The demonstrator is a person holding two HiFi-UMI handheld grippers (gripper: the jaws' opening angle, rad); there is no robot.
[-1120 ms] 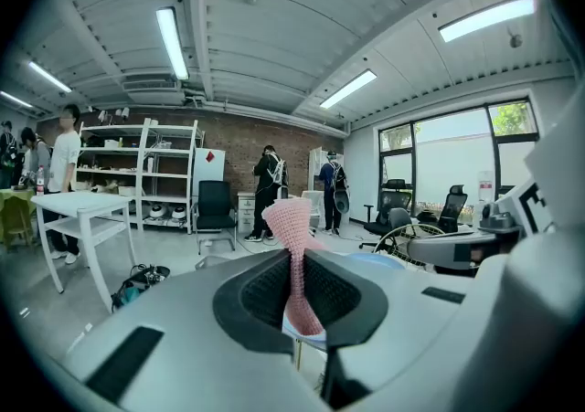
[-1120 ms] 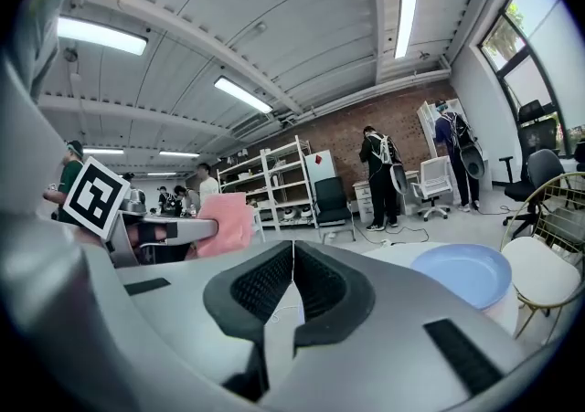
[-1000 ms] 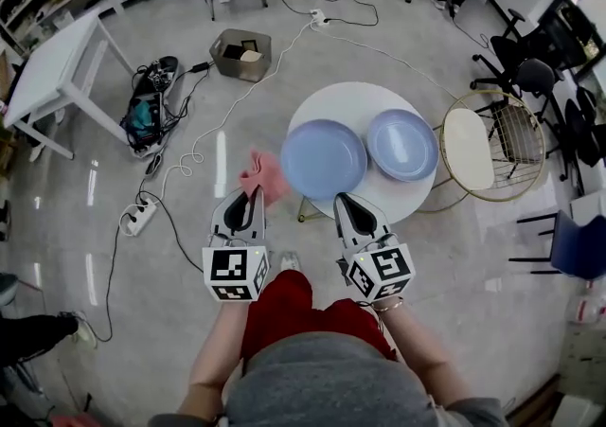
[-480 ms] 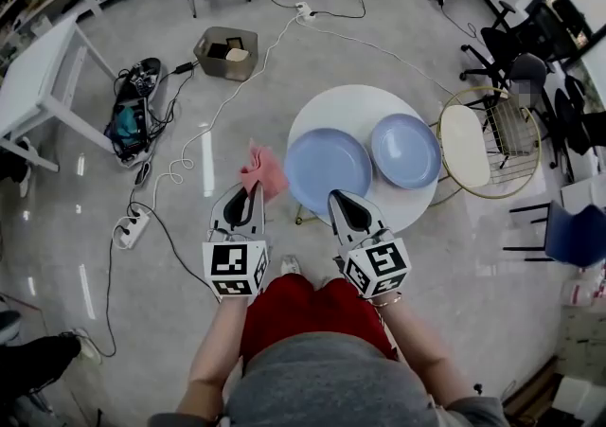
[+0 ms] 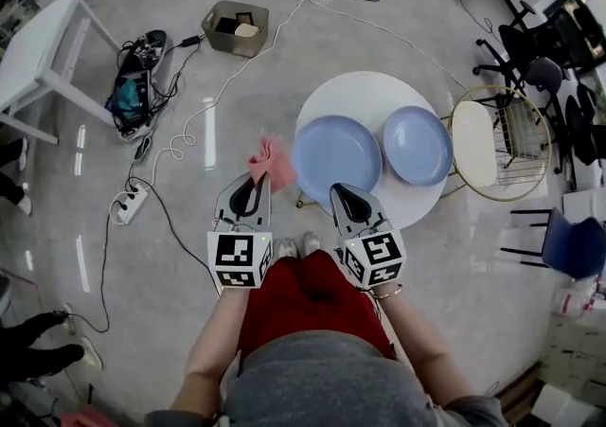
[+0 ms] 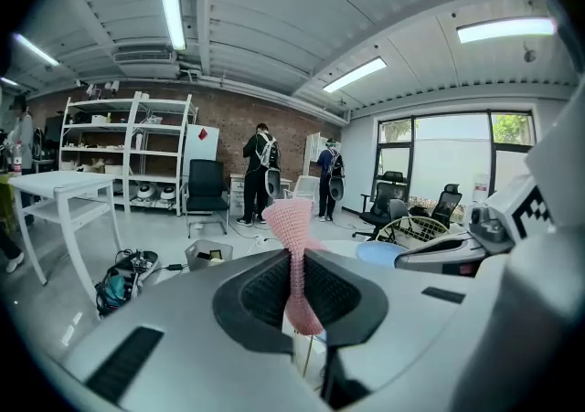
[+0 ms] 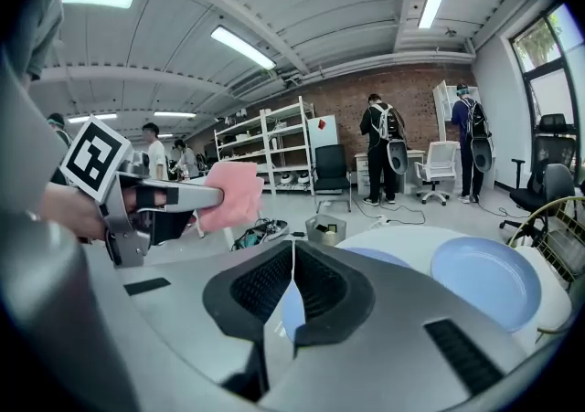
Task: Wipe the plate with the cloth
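Left gripper [image 5: 257, 181] pinches the pink knitted cloth [image 5: 270, 159]; right gripper [image 5: 337, 191] closed, empty. Press cloth flat on the round blue plate [image 5: 336, 156] at the round white table's [image 5: 360, 94] near edge.

Plates: we count two, the left plate [image 5: 336, 158] and the right plate [image 5: 423, 144].
Cloth [image 5: 271, 159]: we count one, pink.
Round table [image 5: 360, 98]: we see one.
Grippers: we hold two, left gripper [image 5: 257, 181], right gripper [image 5: 338, 191].

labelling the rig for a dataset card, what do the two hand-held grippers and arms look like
Both the left hand-held gripper and the right hand-held gripper are pale grey tapering shells with black ribbed pads. Each carries a white cube with black square markers. Forearms are bare; a thin bracelet circles the right wrist.
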